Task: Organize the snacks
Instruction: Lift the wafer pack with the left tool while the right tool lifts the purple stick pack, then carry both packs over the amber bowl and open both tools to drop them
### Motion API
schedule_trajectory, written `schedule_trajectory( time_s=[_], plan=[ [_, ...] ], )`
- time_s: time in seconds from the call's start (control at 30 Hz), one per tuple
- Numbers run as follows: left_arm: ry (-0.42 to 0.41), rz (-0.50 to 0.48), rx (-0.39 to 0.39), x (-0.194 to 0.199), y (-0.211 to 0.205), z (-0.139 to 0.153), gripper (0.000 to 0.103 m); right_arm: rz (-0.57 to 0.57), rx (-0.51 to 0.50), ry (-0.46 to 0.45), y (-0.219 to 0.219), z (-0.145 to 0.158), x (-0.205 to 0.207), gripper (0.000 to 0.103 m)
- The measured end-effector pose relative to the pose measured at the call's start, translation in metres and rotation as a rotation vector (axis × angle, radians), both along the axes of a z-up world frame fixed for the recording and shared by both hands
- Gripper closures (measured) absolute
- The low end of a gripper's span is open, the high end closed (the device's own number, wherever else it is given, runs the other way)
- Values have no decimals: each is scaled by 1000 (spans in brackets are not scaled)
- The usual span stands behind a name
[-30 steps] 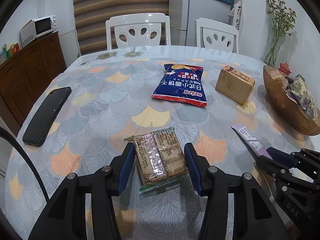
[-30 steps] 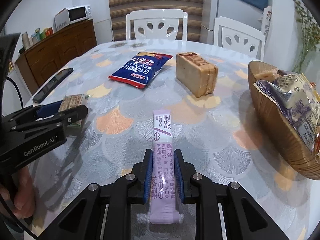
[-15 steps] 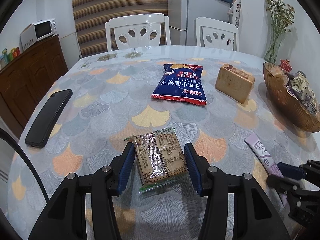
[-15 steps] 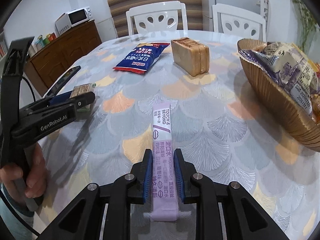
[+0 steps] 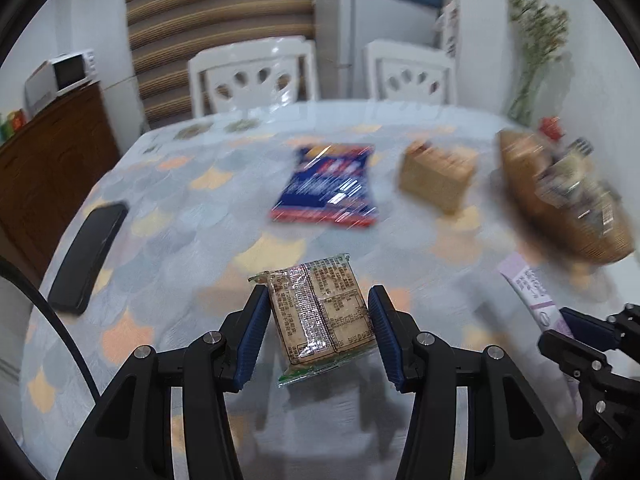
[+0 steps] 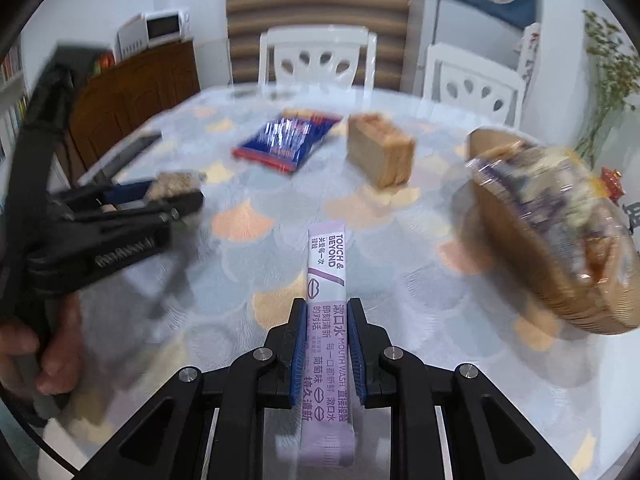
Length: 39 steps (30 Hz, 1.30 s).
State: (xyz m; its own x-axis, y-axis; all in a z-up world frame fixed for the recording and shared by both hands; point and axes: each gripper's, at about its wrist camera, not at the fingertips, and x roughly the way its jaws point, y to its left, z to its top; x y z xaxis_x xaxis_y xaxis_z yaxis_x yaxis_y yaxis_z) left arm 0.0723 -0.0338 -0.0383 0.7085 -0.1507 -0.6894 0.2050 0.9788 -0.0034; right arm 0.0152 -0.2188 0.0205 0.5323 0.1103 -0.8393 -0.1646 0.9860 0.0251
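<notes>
My left gripper (image 5: 318,304) is shut on a clear-wrapped cracker packet (image 5: 320,312) and holds it above the table. My right gripper (image 6: 327,312) is shut on a long purple mouthwash sachet (image 6: 326,280), also lifted. The sachet shows in the left wrist view (image 5: 532,292) at the right, with the right gripper's fingers (image 5: 576,328) around it. The left gripper with its packet shows in the right wrist view (image 6: 168,196) at the left. A brown woven basket (image 6: 516,248) with several snacks stands at the right; it also shows in the left wrist view (image 5: 532,200).
A blue snack bag (image 5: 326,188) and a wrapped bread loaf (image 5: 436,176) lie mid-table on the patterned cloth (image 5: 180,208). A black phone (image 5: 88,252) lies at the left edge. Two white chairs (image 5: 252,76) stand behind the table, a flower vase (image 5: 528,92) at back right.
Both grippers have risen with their items, and the views are motion-blurred. The table and basket now look lower and further off. Both holds are unchanged.
</notes>
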Motion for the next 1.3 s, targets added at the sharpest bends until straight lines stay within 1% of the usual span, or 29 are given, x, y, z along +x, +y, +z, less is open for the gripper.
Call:
schedule_trajectory(
  time_s=[0.07,0.13,0.23,0.33,0.4,0.43,0.53,0.6,0.73,0.83,0.93,1.0,1.03,1.07,1.2,1.3],
  plan=[
    [-35,-51,-22,0,-17,22,55,-39,27,-42,-18,21,-3,84],
    [-75,-110,-18,2,-42,44,55,-90,62,-89,-40,43,-4,84],
    [-105,-192,-24,12,-78,65,55,-182,72,-156,-76,70,-5,84],
    [-106,-265,-42,25,-114,78,55,-276,56,-210,-112,89,-4,84],
    [-88,-311,-66,34,-133,82,55,-344,41,-224,-136,97,2,84],
    [-60,-356,-99,43,-146,85,55,-372,42,-225,-145,100,6,84],
    [-30,-417,-157,61,-174,93,55,-459,88,-220,-184,109,18,84],
    [-23,-452,-164,70,-193,97,55,-523,122,-211,-210,110,29,84],
    [-15,-498,-170,83,-225,102,55,-603,155,-191,-240,111,53,84],
    [3,-520,-197,92,-243,103,55,-626,163,-183,-249,112,63,84],
    [26,-539,-219,100,-253,103,54,-621,155,-178,-248,111,75,84],
    [54,-552,-234,101,-257,101,48,-614,163,-155,-246,106,82,83],
    [64,-549,-232,102,-259,100,39,-606,175,-146,-246,105,83,83],
    [60,-543,-235,101,-258,100,32,-597,188,-138,-246,102,83,83],
    [9,-527,-205,91,-247,103,32,-574,172,-134,-240,101,77,83],
    [-9,-516,-198,85,-234,107,32,-559,184,-130,-237,101,73,83]
  ],
)
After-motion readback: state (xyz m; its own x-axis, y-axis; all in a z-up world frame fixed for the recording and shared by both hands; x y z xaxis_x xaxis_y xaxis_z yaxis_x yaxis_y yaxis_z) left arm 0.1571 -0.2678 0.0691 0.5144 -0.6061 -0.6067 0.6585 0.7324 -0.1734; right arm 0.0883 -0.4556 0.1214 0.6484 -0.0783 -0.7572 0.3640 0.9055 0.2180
